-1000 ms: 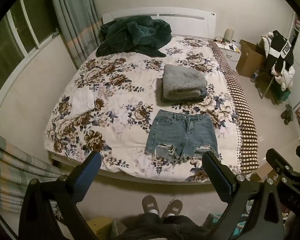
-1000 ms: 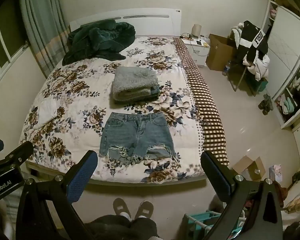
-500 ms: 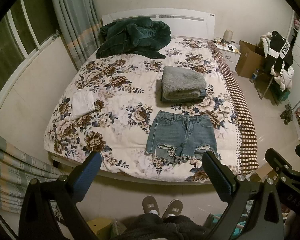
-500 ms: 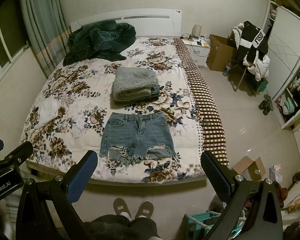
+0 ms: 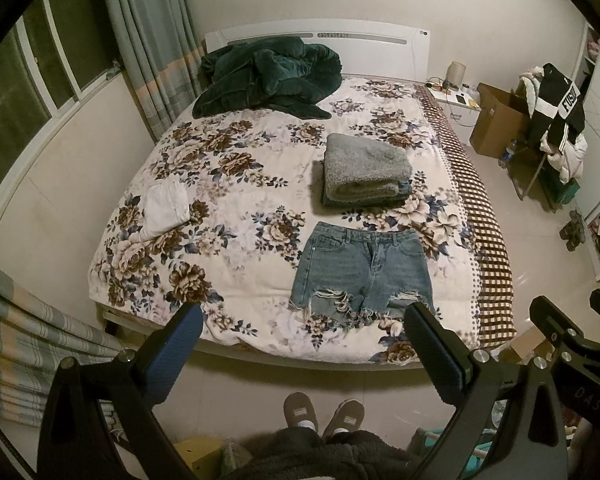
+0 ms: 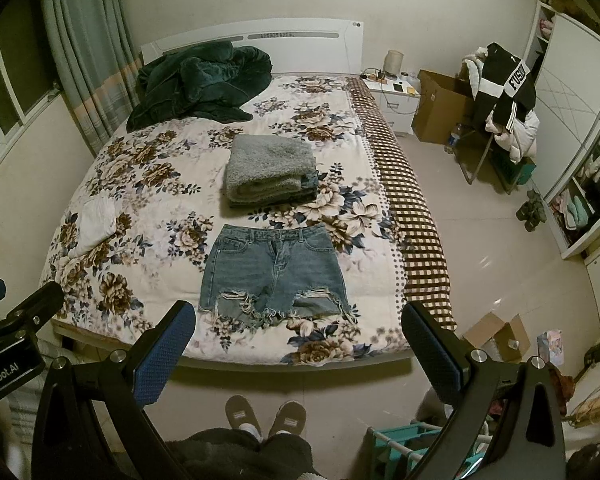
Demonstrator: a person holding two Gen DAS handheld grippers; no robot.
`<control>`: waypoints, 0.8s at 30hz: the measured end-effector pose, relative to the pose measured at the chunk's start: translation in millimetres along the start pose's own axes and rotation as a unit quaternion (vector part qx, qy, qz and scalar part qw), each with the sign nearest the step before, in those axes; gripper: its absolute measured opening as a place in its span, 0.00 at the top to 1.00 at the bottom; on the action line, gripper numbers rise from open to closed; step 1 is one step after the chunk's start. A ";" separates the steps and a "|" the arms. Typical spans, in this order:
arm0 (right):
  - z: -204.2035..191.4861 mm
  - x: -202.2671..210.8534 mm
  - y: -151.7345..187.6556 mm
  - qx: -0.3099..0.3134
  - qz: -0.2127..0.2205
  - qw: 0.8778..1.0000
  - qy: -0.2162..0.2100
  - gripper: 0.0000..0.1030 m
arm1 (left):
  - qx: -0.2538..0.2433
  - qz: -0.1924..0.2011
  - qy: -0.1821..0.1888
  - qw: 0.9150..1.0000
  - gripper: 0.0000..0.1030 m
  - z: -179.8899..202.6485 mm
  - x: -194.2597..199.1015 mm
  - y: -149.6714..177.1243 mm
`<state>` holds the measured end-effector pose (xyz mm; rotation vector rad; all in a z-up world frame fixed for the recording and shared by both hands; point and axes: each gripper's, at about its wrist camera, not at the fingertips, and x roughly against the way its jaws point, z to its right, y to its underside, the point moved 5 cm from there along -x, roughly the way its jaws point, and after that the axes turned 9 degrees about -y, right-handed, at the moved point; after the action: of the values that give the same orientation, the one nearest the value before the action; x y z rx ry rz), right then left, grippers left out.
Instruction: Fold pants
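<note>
Left claw [image 5: 302,330]: jaws spread wide, nothing between them; held above the floor at the foot of the bed, clear of the bedding.
Right claw [image 6: 298,328]: jaws likewise wide apart and empty; held beside the left claw, which shows at the left edge of the right wrist view.
Fingers [image 5: 175,350]: 2 per claw, black with blue textured pads on the inner faces.
Shorts [image 5: 364,270]: denim, laid flat and unfolded on the bed [image 5: 236,248], waistband away from the claws, frayed hems toward them; just ahead of both claws. In the left view they sit between the fingers but toward the right one, whose tip overlaps the right hem in the picture; in the right view [image 6: 274,274] they sit nearer the left finger. Neither claw touches them.
Grey stack [image 5: 366,170]: folded fleece items piled just beyond the waistband, further from the claws, apart from the shorts.
White cloth [image 5: 166,210]: crumpled, ahead and well to the left of the left claw.
Green blanket [image 5: 266,76]: heaped at the far end of the bed by the headboard.
Slippers [image 5: 324,414]: 2, on the floor below and between the fingers.
Box [image 5: 496,120]: open cardboard, far right beyond the bed, next to a chair [image 5: 556,124] piled with clothes.
</note>
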<state>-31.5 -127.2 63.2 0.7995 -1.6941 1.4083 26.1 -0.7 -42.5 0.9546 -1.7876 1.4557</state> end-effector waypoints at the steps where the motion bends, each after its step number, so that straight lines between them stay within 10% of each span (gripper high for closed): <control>1: 0.0 0.4 0.1 0.000 0.000 1.000 0.000 0.00 | 0.000 0.001 0.000 1.000 0.00 -0.3 0.1 0.1; 24: 0.3 2.0 0.5 -0.001 0.001 1.000 0.000 0.00 | 0.002 0.003 0.001 1.000 0.00 -0.3 0.3 0.1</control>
<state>-32.9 -127.3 64.7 0.7969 -1.6958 1.4082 25.9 -0.4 -42.2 0.9490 -1.7886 1.4633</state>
